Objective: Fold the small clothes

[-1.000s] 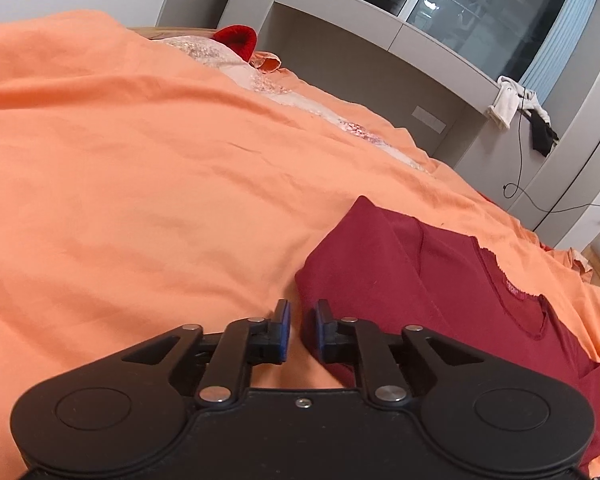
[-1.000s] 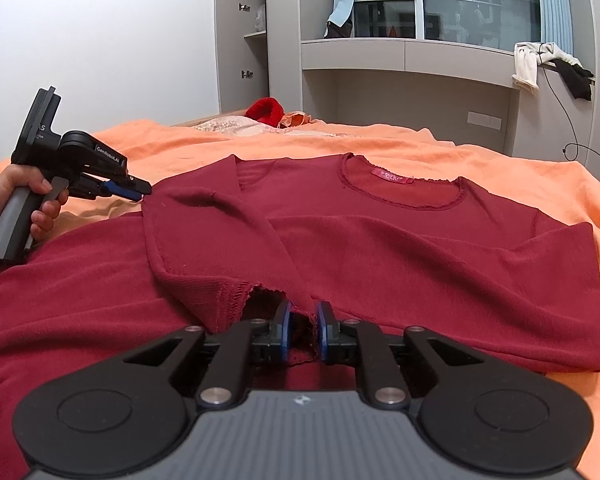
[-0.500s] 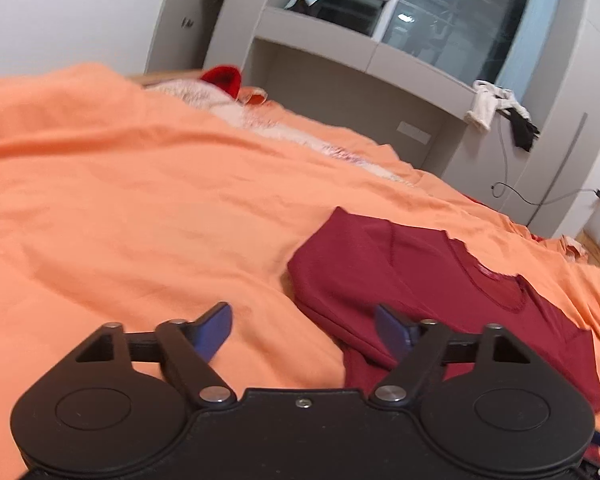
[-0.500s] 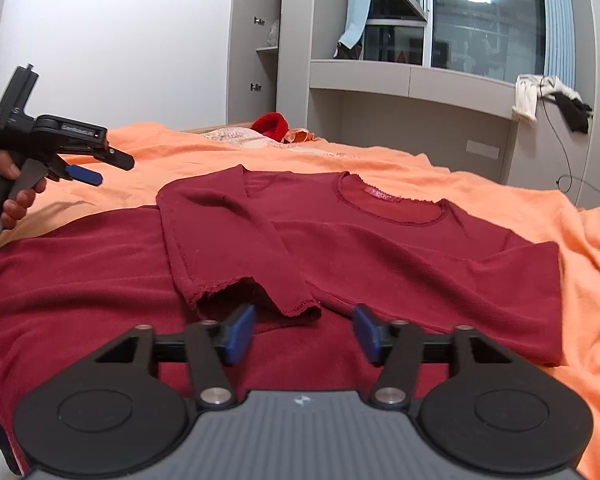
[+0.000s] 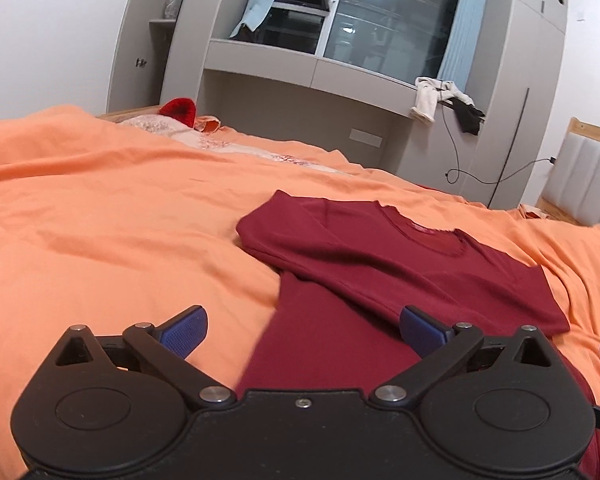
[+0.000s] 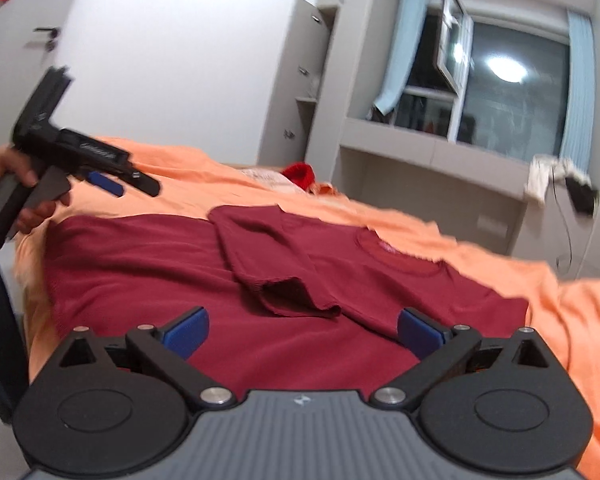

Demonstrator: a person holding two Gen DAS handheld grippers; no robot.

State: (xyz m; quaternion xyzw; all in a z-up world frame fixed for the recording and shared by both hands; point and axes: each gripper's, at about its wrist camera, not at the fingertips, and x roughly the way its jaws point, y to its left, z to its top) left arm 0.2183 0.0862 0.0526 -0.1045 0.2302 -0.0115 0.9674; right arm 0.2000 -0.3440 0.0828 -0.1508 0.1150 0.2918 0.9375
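Observation:
A dark red long-sleeved shirt [image 5: 380,256] lies flat on the orange bedspread [image 5: 100,216], its left sleeve [image 6: 272,276] folded in across the chest. My left gripper [image 5: 304,330] is open and empty, above the shirt's left edge. My right gripper [image 6: 304,330] is open and empty, raised over the shirt's lower body [image 6: 148,264], just short of the folded sleeve's cuff. In the right wrist view the left gripper [image 6: 112,182] shows at the far left, held in a hand above the bed.
A red hat [image 5: 178,110] and pale patterned cloth [image 5: 204,140] lie at the bed's far end. A grey shelf unit [image 5: 308,76] with hanging clothes [image 5: 440,100] and a window stands behind. A headboard [image 5: 580,184] is on the right.
Both grippers opened, letting go of the sleeve and the shirt's shoulder. Both have lifted and drawn back from the shirt. The sleeve now lies folded across the chest.

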